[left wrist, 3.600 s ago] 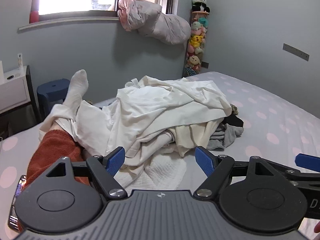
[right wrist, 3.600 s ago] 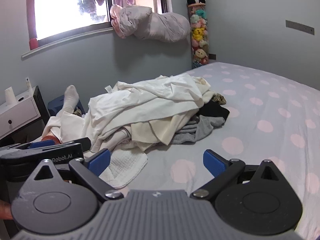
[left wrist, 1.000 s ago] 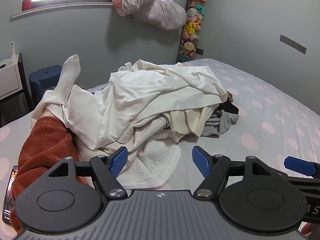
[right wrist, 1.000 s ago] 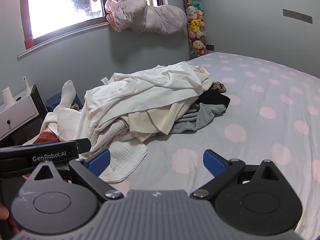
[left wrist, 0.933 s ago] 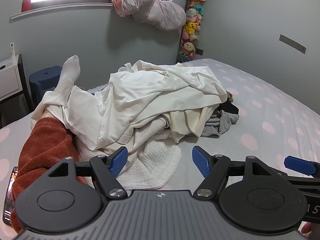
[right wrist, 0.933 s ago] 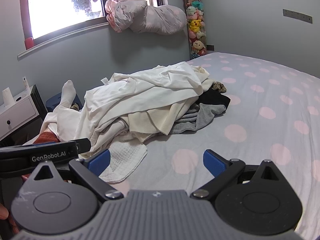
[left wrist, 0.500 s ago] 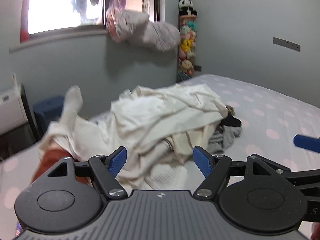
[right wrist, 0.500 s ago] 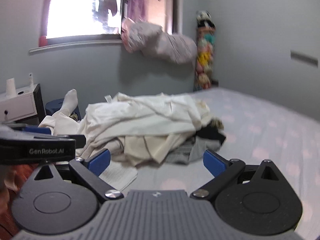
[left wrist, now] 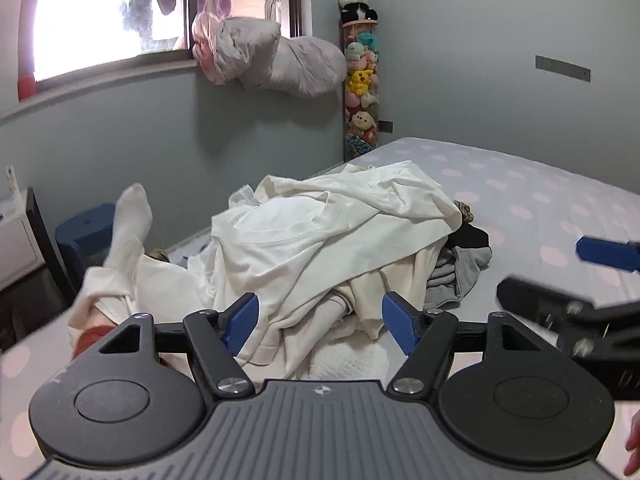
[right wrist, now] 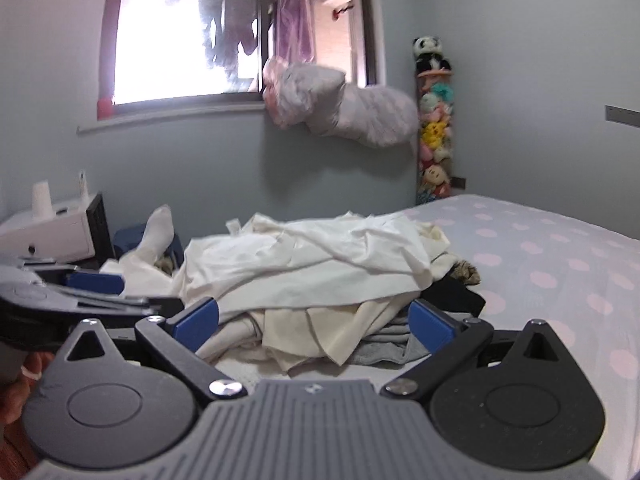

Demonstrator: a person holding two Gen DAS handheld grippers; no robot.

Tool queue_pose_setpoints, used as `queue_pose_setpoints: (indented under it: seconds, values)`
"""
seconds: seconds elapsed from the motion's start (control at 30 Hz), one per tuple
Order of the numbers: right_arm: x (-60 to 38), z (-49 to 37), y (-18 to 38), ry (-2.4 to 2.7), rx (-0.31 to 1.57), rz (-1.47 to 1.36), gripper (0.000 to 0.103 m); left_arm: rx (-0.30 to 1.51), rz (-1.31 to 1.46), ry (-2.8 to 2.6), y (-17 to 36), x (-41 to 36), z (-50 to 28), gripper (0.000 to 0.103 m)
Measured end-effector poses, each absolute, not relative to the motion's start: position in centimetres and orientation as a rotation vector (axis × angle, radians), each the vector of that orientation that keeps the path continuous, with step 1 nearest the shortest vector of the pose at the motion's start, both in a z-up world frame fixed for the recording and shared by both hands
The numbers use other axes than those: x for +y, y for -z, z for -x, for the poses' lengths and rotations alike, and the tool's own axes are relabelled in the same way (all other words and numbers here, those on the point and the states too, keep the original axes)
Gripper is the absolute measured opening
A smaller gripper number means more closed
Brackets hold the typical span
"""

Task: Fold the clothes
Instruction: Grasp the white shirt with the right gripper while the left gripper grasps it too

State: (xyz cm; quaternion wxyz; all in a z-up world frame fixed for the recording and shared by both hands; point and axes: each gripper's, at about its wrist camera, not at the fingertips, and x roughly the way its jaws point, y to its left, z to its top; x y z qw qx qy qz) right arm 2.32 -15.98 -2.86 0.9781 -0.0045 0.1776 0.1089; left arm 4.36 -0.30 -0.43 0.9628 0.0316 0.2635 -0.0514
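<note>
A heap of clothes (left wrist: 320,248) lies on the bed, mostly white and cream garments, with grey (left wrist: 460,272) and black pieces at its right side. My left gripper (left wrist: 320,318) is open just in front of the heap, nothing between its blue pads. In the right wrist view the same heap (right wrist: 304,272) fills the middle, and my right gripper (right wrist: 314,322) is open low before it, holding nothing. The left gripper also shows at that view's left edge. A white sock (left wrist: 130,220) sticks up at the heap's left end.
The bed (left wrist: 540,200) has a grey sheet with pink dots and stretches to the right. A white nightstand (right wrist: 56,232) and a blue stool (left wrist: 80,236) stand left. A bundled duvet (left wrist: 272,56) sits on the windowsill; a tube of plush toys (left wrist: 360,80) fills the corner.
Both grippers have come lower and closer to the heap, with the views tilting up toward the window. Both stay open.
</note>
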Motion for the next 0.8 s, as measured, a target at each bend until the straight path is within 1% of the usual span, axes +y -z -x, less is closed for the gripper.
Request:
queue_pose_setpoints:
  seconds: [0.17,0.23,0.3,0.37,0.4,0.43,0.5,0.63,0.8]
  values:
    - [-15.4,-4.7,3.5,-0.220,0.404,0.063,0.102,0.534,-0.031,0.142,0.7,0.2,-6.0,0.068]
    - [-15.2,-5.4,3.7,-0.210,0.393,0.085,0.102,0.553,-0.002,0.157,0.8,0.6,-6.8,0.068]
    - [-15.0,-6.1,3.9,-0.209,0.377,0.110,0.102,0.548,-0.031,0.161,1.0,0.7,-7.7,0.068]
    - [-14.8,-7.1,4.1,-0.209,0.373,0.140,0.102,0.537,-0.077,0.125,1.3,0.6,-8.5,0.069]
    - [-14.6,-7.5,4.2,-0.204,0.371,0.159,0.102,0.535,-0.076,0.115,1.4,0.7,-8.9,0.073]
    - [-14.4,-8.0,4.3,-0.201,0.369,0.177,0.102,0.537,-0.071,0.111,1.5,0.9,-9.4,0.074]
    - [-14.2,-9.1,4.8,-0.197,0.375,0.197,0.102,0.560,-0.042,0.130,1.7,1.5,-10.7,0.074]
    - [-13.6,-11.5,6.1,-0.162,0.411,0.264,0.102,0.585,-0.072,0.117,2.5,2.2,-13.2,0.074]
    - [-13.8,-15.7,6.1,-0.190,0.446,0.249,0.101,0.593,-0.077,0.057,2.9,4.1,-16.1,0.074]
